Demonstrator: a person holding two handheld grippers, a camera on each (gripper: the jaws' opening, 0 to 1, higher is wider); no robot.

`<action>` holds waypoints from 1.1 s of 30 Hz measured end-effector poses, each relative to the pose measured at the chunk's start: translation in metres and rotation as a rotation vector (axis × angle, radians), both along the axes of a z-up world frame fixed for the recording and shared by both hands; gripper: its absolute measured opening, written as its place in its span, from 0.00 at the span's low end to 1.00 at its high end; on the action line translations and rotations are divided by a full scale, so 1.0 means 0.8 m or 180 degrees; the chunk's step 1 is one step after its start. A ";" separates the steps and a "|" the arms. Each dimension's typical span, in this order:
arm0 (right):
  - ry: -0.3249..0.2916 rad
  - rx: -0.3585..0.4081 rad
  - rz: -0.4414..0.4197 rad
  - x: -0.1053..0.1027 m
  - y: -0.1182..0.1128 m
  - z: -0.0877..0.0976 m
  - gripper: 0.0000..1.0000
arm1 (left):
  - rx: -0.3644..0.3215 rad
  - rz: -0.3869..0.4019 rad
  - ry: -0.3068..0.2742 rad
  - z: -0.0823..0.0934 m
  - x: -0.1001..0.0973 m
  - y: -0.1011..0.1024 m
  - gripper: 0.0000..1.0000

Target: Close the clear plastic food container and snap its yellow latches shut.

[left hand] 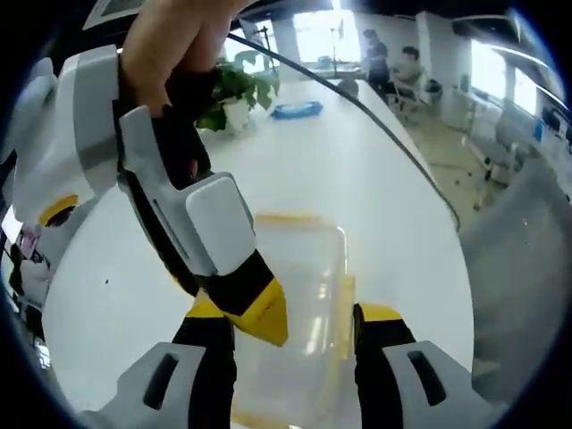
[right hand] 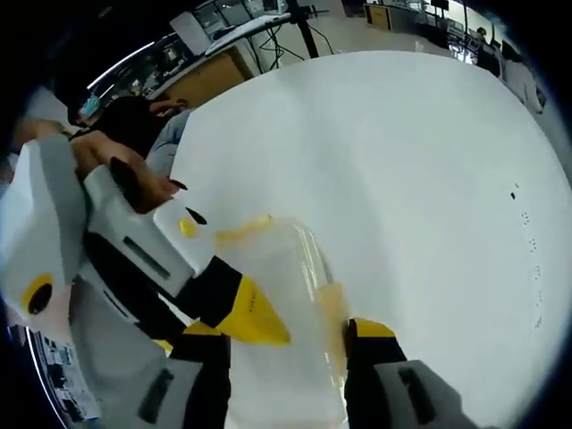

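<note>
The clear plastic container [left hand: 308, 277] lies on the white table [left hand: 375, 188], a yellow latch [left hand: 347, 299] on its right side and a yellow strip along its far edge. My left gripper [left hand: 295, 326] is open, its jaws standing either side of the container's near end. The other gripper comes in from the upper left in a hand, and its yellow-tipped finger [left hand: 261, 311] points down at the lid's left side. In the right gripper view the container [right hand: 281, 268] shows a yellow latch [right hand: 241, 231]. My right gripper [right hand: 286, 338] is open around it, beside the other gripper's yellow fingertip [right hand: 252, 315].
A potted plant [left hand: 234, 89] and a blue object [left hand: 297, 109] stand at the table's far end. A black cable [left hand: 384, 125] runs along the right side. People sit beyond [left hand: 393, 58]. A grey chair [left hand: 518, 250] is at the right. A person [right hand: 125, 125] sits at the left.
</note>
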State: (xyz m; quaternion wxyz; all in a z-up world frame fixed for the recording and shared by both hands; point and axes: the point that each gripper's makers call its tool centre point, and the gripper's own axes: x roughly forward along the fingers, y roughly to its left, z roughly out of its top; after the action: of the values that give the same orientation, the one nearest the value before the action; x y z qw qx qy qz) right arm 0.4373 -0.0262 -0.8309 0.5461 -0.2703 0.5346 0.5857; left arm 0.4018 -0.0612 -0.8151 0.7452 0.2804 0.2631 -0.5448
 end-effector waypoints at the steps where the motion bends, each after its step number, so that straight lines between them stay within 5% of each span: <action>1: 0.0018 -0.0010 0.0019 0.000 0.000 0.000 0.49 | -0.0005 0.0005 0.0008 0.000 0.000 0.000 0.50; 26: 0.0376 0.0223 0.0305 -0.008 0.001 -0.012 0.47 | -0.0046 0.0001 0.0018 0.000 0.004 0.002 0.51; 33: 0.0306 0.0289 0.0290 -0.010 0.002 -0.010 0.49 | -0.0036 0.0046 -0.0289 -0.004 0.001 -0.001 0.52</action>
State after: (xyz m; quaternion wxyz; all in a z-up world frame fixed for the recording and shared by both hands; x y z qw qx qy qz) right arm 0.4293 -0.0243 -0.8385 0.5042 -0.2408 0.5203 0.6458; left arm 0.4029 -0.0624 -0.8187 0.7619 0.2987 0.2279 -0.5276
